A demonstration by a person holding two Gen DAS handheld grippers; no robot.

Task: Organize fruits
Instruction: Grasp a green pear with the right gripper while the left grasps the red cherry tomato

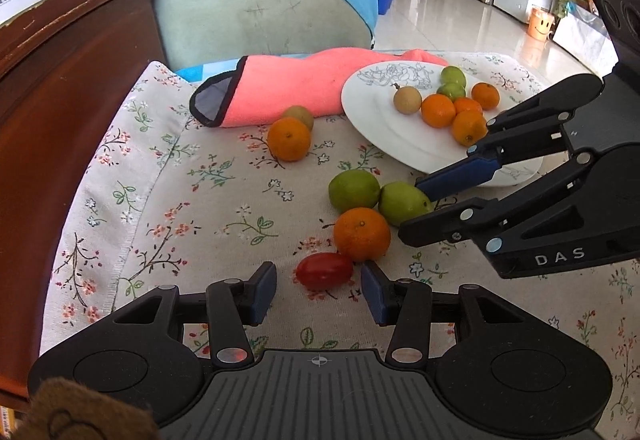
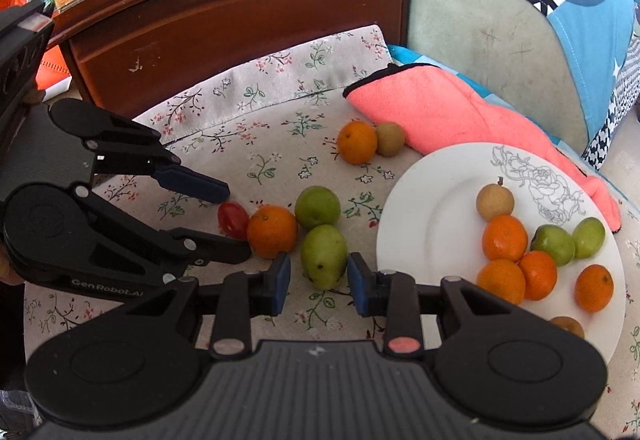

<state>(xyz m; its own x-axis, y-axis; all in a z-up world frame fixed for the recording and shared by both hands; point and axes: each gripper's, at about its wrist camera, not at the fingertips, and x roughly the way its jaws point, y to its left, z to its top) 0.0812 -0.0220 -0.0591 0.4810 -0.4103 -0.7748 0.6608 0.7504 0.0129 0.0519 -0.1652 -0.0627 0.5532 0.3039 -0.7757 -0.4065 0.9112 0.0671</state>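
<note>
Both grippers are low over the table (image 1: 168, 175), which carries a flowered cloth, and each one points at a different loose fruit, so it seems that two pickups are being prepared together. The left gripper (image 1: 319, 282) has its fingers apart, with the red cherry tomato (image 1: 324, 270) lying between the blue pads, not yet squeezed. The right gripper (image 2: 319, 282) is also apart, and the green pear-shaped fruit (image 2: 324, 255) sits between its fingers; I cannot tell if the pads already touch it. These two fruits belong to a small group with an orange mandarin (image 2: 272, 231) and a round green fruit (image 2: 317, 207), all touching or just beside each other, so closing on one may push its neighbour. The white plate (image 2: 432, 199) on the right already holds several mandarins, green fruits and a brown one, so it is probably the collecting place. Another mandarin (image 2: 357, 142) and a small brown fruit (image 2: 389, 139) wait near the pink towel (image 2: 440, 111), well apart from the plate.
</note>
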